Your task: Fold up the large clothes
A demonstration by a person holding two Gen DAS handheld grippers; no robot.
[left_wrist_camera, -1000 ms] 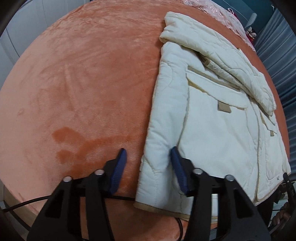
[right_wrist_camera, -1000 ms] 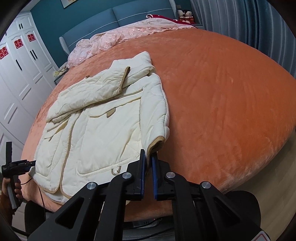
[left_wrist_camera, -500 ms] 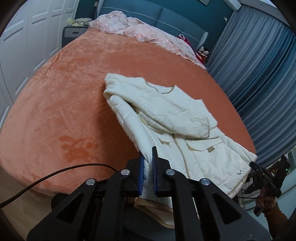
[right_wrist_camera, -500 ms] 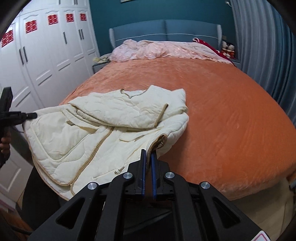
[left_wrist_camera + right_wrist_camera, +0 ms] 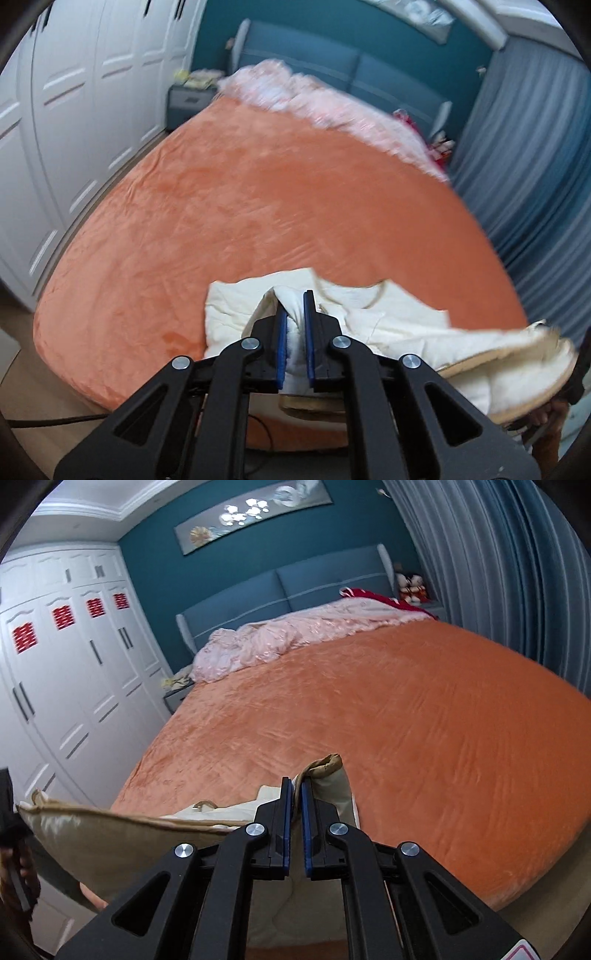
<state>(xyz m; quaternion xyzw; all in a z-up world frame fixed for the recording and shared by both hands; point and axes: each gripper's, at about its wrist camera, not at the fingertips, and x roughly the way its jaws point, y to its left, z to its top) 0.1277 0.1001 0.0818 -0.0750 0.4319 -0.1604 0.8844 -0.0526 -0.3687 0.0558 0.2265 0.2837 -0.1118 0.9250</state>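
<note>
A cream quilted jacket (image 5: 388, 325) with tan trim hangs lifted over the near edge of the orange bed (image 5: 258, 206). My left gripper (image 5: 294, 306) is shut on a fold of its hem, with white fabric pinched between the blue pads. In the right wrist view my right gripper (image 5: 294, 790) is shut on the other corner of the jacket (image 5: 325, 779), whose tan-edged tip sticks up past the fingers. The hem stretches left across that view towards the other gripper (image 5: 7, 812) and a hand. Most of the jacket's body is hidden below the grippers.
The orange bed (image 5: 406, 720) fills both views. A pink quilt (image 5: 303, 635) lies bunched at its head against a blue headboard (image 5: 280, 590). White wardrobe doors (image 5: 74, 672) line the left side, grey curtains (image 5: 498, 572) the right. A nightstand (image 5: 188, 107) stands beside the bed.
Both grippers have risen with the jacket's hem. The jacket, flat on the bed a second ago, has peeled up off it. The left gripper has gone from open to shut on the fabric.
</note>
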